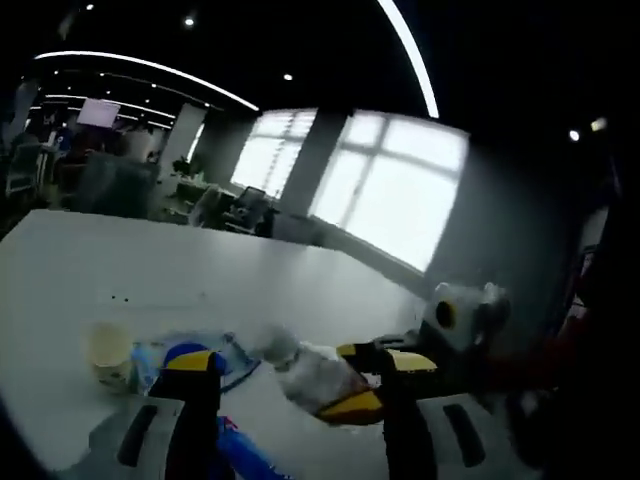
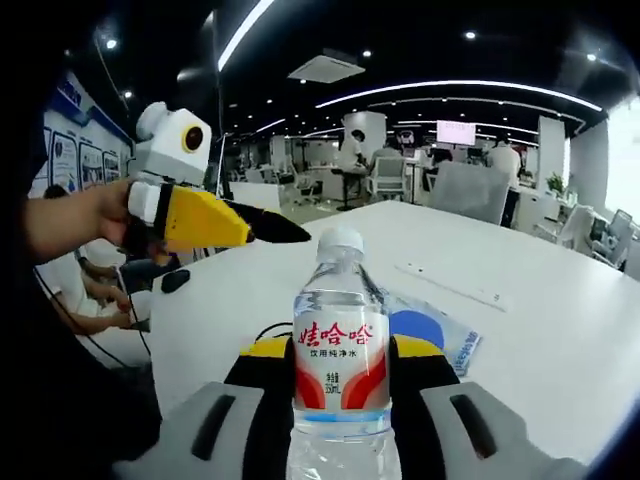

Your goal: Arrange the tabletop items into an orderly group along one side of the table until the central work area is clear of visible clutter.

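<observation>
My right gripper (image 2: 340,345) is shut on a clear water bottle (image 2: 340,310) with a white cap and a red label, which stands upright in the right gripper view. In the left gripper view the same bottle (image 1: 295,365) shows blurred, low over the white table (image 1: 200,260), held by the right gripper (image 1: 348,380) that reaches in from the right. My left gripper (image 1: 300,362) is open, its yellow-tipped jaws wide apart on either side of the bottle. A hand holds that left gripper (image 2: 285,232) at the left of the right gripper view, just beside the bottle's cap.
A pale paper cup (image 1: 110,352) stands near the table's edge beside a blue-and-white packet (image 1: 195,350). That packet (image 2: 435,335) lies behind the bottle. A white strip (image 2: 450,285) lies farther out, a black cable (image 2: 268,330) near the jaws. Office chairs and seated people lie beyond.
</observation>
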`<action>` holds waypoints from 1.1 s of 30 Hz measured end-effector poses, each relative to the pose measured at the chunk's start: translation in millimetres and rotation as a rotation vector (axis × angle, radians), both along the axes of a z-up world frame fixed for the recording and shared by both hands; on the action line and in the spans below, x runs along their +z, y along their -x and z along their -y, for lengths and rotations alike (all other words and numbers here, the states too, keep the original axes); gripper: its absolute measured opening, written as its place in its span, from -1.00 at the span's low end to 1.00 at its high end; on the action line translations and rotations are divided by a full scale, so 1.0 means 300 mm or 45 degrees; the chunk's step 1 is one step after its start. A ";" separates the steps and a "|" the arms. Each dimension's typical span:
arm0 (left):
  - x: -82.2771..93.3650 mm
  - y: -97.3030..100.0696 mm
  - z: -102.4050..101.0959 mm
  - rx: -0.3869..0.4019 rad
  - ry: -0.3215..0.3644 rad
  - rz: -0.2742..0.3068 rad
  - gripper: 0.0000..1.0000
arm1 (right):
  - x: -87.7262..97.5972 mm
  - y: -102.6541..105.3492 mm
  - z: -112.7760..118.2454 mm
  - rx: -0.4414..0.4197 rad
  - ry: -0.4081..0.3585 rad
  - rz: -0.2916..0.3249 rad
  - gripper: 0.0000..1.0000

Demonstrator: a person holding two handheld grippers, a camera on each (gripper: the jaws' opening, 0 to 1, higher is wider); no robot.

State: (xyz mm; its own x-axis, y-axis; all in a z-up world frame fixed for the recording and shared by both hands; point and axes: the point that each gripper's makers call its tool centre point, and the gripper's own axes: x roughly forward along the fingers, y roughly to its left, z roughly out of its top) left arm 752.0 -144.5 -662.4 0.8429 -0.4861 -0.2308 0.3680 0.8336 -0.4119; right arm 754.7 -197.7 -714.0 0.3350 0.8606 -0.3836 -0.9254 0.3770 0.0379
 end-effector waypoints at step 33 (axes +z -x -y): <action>0.086 -0.034 -0.004 0.128 0.366 0.009 -0.50 | 0.129 0.082 -0.087 -0.002 -0.182 -0.023 -0.38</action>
State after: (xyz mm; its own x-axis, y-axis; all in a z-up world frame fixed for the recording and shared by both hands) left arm 762.1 -143.1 -636.5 0.8911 -0.4447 -0.0901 0.2931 0.7157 -0.6339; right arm 730.1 -171.5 -675.2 0.3303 0.9065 -0.2630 -0.9236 0.3678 0.1078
